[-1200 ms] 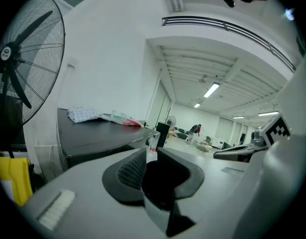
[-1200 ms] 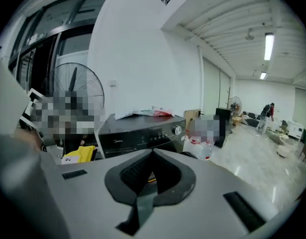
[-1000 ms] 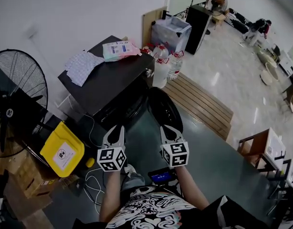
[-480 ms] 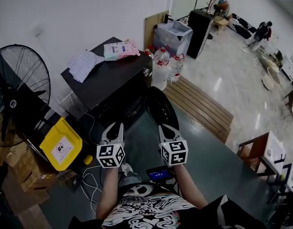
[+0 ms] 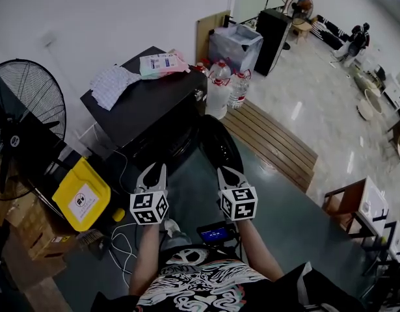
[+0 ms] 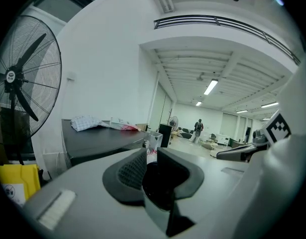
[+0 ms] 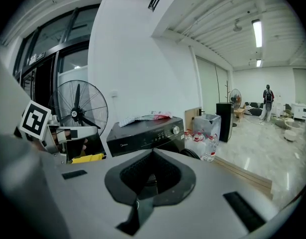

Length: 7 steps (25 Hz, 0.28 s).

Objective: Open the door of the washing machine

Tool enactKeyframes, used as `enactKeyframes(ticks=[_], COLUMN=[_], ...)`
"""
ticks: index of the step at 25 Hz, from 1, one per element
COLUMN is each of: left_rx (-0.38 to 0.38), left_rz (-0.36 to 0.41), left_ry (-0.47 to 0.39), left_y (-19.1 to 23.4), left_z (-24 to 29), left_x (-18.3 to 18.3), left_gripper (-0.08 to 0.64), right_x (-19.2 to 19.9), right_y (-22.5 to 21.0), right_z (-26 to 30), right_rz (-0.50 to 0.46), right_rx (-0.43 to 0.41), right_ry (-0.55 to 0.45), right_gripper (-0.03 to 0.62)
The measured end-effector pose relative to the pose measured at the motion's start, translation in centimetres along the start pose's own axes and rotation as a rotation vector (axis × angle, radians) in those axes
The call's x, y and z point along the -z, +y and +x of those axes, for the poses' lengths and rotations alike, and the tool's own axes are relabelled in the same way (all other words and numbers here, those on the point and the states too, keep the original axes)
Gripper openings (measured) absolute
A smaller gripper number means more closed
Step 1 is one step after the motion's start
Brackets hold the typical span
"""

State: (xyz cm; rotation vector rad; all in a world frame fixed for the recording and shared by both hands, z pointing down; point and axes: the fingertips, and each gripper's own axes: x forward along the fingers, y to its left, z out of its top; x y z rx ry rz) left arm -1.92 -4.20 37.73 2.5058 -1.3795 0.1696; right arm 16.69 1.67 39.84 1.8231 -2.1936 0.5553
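Black washing machine front lost in shadow, left tongs and right tongs both closed, empty.

Bare grey floor lies open between the left gripper, the right gripper and the front of the black washing machine, so the straight way in is free. The machine's round dark door stands swung out on the right and narrows that side. Left of the machine a black standing fan and a yellow plastic bin crowd the gap, with white cables loose on the near floor. Far right, clear water bottles stand against the machine's side, beside a wooden slatted platform. Beyond the platform the floor is open.
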Motion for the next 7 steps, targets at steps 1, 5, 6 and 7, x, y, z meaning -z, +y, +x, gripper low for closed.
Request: enactKeyframes(ticks=[1, 5, 6, 7], left_rx=[0.000, 0.008, 0.011, 0.013], left_rz=[0.000, 0.010, 0.012, 0.015], left_ry=[-0.005, -0.015, -0.016, -0.016], left_y=[0.19, 0.48, 0.50, 0.52], left_z=[0.18, 0.86, 1.01, 1.16], left_x=[-0.14, -0.54, -0.61, -0.68], left_gripper=[0.066, 0.066, 0.066, 0.066], right_x=[-0.03, -0.02, -0.02, -0.02], right_y=[0.04, 0.20, 0.20, 0.20], right_z=[0.13, 0.42, 0.50, 0.59], right_rz=[-0.003, -0.009, -0.008, -0.006], right_rx=[-0.002, -0.006, -0.006, -0.006], right_ry=[0.003, 0.008, 0.009, 0.010], right_gripper=[0.002, 0.002, 0.002, 0.002])
